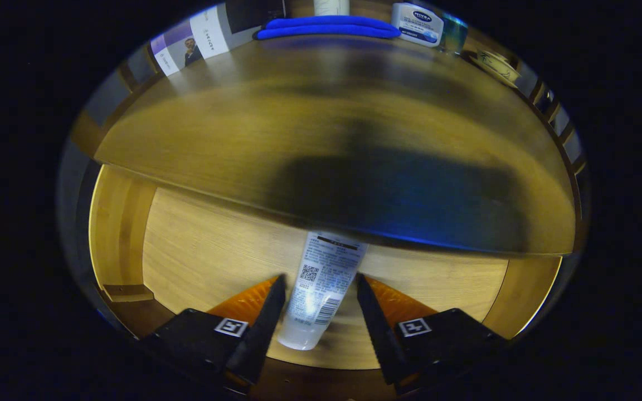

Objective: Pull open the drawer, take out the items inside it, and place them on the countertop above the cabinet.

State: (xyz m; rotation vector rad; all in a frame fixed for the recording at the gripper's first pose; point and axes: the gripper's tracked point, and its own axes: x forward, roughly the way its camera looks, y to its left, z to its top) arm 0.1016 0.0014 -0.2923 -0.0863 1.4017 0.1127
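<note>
Straddling the white tube [321, 284] lying in the open drawer [198, 250], the hand-held gripper [321, 292] stands spread, not yet pinching; the worktop [321, 139] overhanging the tube's far end could snag it on lifting.

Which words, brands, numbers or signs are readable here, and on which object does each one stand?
"NIVEA": on the white jar on the countertop.
White tube in the open drawer, between the open tool fingers: fine print, codes, too small.
Leaflet behind the countertop: too blurred.
</note>
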